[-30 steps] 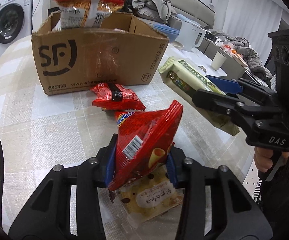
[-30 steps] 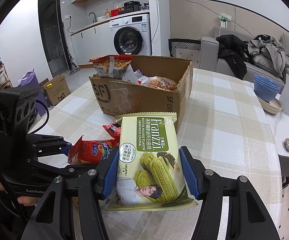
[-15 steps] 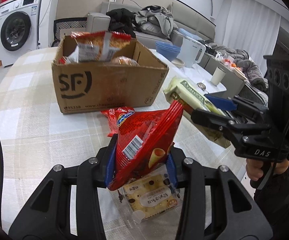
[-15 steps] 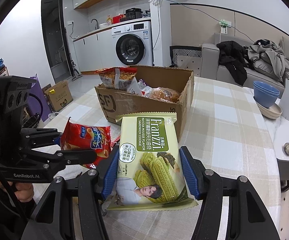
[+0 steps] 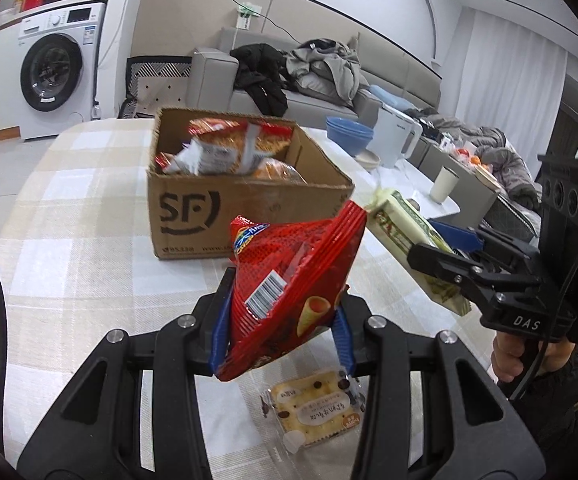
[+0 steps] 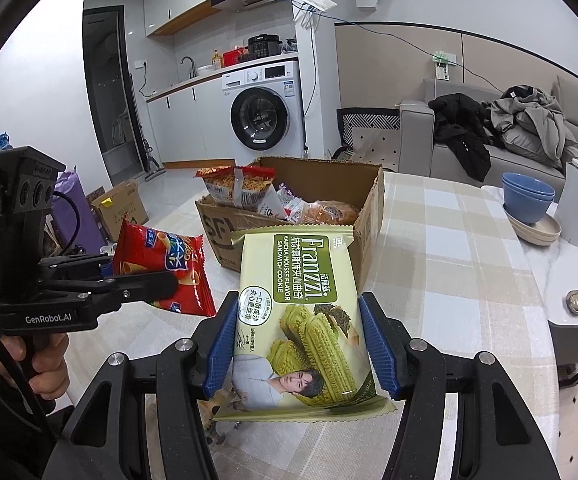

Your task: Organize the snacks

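Now the red snack bag (image 5: 289, 292) is clamped between the blue pads of the left gripper (image 5: 281, 334) and has been carried higher than a second ago, so that in the left wrist view the cardboard box (image 5: 245, 216) is seen from above, at centre frame, with packets showing inside. A cracker packet (image 5: 315, 410) is left on the checked table (image 5: 69, 248) at the lower centre, smaller than before. The green cookie pack (image 6: 303, 320) is held fast by the right gripper (image 6: 301, 350), unchanged, at the lower centre of the right wrist view, below the box.
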`<state>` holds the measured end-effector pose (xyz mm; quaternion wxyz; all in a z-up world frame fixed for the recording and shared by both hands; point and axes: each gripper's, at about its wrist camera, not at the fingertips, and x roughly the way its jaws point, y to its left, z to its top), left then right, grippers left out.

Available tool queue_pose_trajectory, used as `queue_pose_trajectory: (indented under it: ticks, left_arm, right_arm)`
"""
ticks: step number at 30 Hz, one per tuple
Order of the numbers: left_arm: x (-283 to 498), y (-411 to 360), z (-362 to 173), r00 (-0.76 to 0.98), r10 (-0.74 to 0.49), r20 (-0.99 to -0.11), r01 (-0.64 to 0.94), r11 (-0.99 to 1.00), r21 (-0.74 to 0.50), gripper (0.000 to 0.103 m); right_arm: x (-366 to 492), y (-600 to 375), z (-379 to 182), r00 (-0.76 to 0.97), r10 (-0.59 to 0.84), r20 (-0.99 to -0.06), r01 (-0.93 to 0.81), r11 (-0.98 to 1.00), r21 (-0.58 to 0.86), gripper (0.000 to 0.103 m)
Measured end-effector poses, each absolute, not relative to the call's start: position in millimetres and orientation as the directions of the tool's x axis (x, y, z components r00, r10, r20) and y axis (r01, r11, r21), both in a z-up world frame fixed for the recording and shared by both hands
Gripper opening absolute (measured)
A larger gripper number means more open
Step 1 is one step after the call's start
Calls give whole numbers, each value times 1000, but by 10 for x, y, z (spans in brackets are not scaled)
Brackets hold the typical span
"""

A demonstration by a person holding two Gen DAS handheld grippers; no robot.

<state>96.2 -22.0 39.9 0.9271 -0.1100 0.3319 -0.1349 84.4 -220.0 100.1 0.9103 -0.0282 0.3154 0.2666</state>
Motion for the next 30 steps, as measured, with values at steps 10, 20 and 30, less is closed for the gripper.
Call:
queue_pose_trajectory:
  ticks: [10, 20, 30]
  left_arm:
    - [1063, 85, 642, 781, -280, -558, 121, 945, -304, 39]
    - [1361, 317, 719, 777, -264, -571, 86, 944, -318, 39]
    - [1465, 339, 654, 776, -263, -573, 85, 944, -318, 39]
  right_arm:
    - [934, -2242, 1101, 687, 466, -558, -465, 872, 155, 60]
    - [1193, -2143, 964, 664, 411, -625, -437, 891, 123, 31]
    - [1046, -2096, 844, 599, 484, -638, -496, 850, 179, 52]
